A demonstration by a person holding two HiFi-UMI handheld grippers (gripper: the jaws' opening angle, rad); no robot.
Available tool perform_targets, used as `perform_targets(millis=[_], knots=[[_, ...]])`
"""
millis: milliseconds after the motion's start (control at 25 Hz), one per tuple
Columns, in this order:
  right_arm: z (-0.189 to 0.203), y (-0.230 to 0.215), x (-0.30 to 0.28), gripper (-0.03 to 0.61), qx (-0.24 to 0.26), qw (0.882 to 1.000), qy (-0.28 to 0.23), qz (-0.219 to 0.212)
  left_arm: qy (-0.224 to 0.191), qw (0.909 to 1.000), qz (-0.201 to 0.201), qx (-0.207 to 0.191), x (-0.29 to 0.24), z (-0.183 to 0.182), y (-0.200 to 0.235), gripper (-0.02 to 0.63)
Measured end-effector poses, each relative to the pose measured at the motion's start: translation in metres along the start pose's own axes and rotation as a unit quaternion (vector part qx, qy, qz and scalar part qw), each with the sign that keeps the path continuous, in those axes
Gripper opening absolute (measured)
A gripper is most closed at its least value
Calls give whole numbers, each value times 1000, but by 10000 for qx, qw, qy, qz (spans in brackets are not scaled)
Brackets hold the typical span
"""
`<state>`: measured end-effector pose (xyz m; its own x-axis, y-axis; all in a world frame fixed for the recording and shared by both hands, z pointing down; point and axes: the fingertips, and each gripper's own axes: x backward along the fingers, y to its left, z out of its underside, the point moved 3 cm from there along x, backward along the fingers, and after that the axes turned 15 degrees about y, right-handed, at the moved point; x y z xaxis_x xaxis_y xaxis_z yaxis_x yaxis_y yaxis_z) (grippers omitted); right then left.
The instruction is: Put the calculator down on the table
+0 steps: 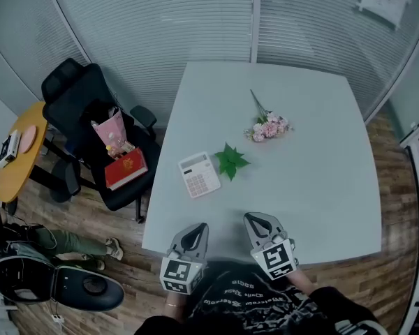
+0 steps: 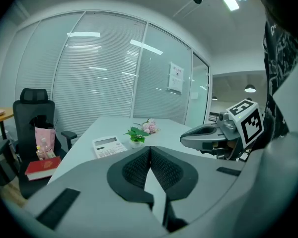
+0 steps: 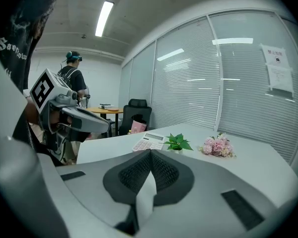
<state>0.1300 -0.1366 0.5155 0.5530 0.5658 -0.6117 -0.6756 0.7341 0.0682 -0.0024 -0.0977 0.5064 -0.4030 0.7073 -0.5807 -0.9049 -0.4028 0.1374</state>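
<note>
White table (image 1: 314, 187) w/ calculator (image 1: 199, 175) flat, both grippers closed, empty.

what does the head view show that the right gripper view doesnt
Only the head view: the red book on the seat of the black chair, and the wooden floor. Only the right gripper view: a person standing far back, and a ceiling light. Both: the calculator lying flat on the table beside the green plant, and the pink flowers.
</note>
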Motion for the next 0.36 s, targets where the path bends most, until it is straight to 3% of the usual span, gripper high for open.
perform_targets(millis=[360], knots=[[5, 2, -1, 8, -20, 10000, 32, -2, -18, 10000, 6, 79, 2, 1, 4, 20]])
